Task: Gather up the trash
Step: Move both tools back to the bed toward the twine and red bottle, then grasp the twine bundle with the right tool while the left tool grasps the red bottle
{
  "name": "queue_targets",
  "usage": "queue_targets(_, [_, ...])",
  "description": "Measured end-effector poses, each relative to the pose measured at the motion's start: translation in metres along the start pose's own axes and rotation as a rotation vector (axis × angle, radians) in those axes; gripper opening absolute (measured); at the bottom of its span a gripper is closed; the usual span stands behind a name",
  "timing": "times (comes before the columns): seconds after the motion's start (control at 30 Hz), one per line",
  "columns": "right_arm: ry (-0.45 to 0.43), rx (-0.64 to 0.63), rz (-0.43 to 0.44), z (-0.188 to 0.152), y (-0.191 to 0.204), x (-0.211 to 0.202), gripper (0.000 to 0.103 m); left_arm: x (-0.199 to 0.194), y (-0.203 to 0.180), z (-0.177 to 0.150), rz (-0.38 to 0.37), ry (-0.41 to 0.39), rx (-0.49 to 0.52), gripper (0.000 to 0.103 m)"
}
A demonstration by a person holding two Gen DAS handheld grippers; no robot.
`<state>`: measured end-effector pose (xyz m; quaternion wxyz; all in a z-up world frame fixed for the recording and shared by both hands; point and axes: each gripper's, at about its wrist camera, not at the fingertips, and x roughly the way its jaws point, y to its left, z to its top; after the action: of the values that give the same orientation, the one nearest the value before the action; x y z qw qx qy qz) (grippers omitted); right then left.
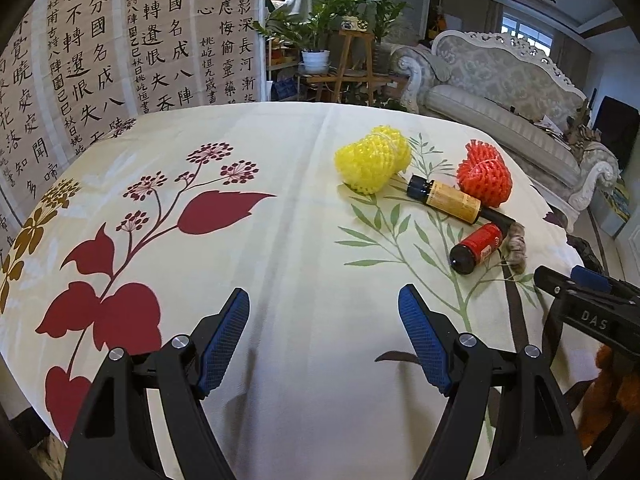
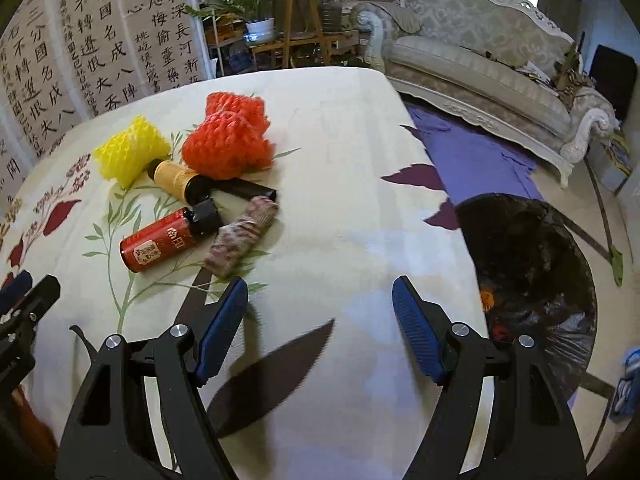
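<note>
Left-wrist view: the left gripper (image 1: 324,312) hangs over a table (image 1: 280,240) covered with a cream cloth printed with red leaves and green sprigs. Its blue-padded fingers (image 1: 226,340) are spread wide, with only bare cloth between them.

The trash lies in a loose cluster on the far right part of the table, well ahead of this gripper. It comprises a yellow foam net (image 1: 374,160), a red foam net (image 1: 484,176), a yellow-labelled bottle (image 1: 452,200) lying on its side between the two nets, a red-labelled bottle (image 1: 476,248) lying just in front of it, and a mottled roll (image 1: 516,246) beside the red bottle's cap end. At the right edge of this view, part of the right gripper (image 1: 576,292) shows.

Right-wrist view: the right gripper (image 2: 320,308) is likewise empty, its fingers (image 2: 416,328) spread apart above the cloth near the table's right edge. The same cluster lies ahead and to the left:

- yellow net (image 2: 130,148)
- red net (image 2: 230,136), touching the yellow-labelled bottle (image 2: 180,178)
- red bottle (image 2: 160,244), cap touching that bottle's neck
- roll (image 2: 242,236), just ahead of the left-hand finger

A black bin bag (image 2: 532,272) stands open on the floor just beside the table, to the right of the gripper. Behind the table are a calligraphy screen (image 2: 80,40), potted plants (image 2: 260,4) and a pale sofa (image 2: 480,40).
</note>
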<state>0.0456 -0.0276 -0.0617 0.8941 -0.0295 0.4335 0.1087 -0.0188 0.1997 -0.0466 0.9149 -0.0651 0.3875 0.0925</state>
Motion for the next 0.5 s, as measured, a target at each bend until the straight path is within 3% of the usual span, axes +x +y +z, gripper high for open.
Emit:
queue_targets(0.2, [-0.049,0.023,0.052,0.009,0.006,-0.01,0.072,0.0,-0.007,0.002,-0.01,-0.005,0.014,0.075])
queue_targets(0.37, [-0.036,0.002,0.063,0.018,0.021,0.003,0.056,0.001,-0.008,0.001,-0.013,0.001,0.012,0.075])
queue_targets(0.5, [-0.015,0.007,0.075,0.021,0.027,0.016,0.051,0.001,-0.006,0.001,-0.018,0.005,0.003,0.075])
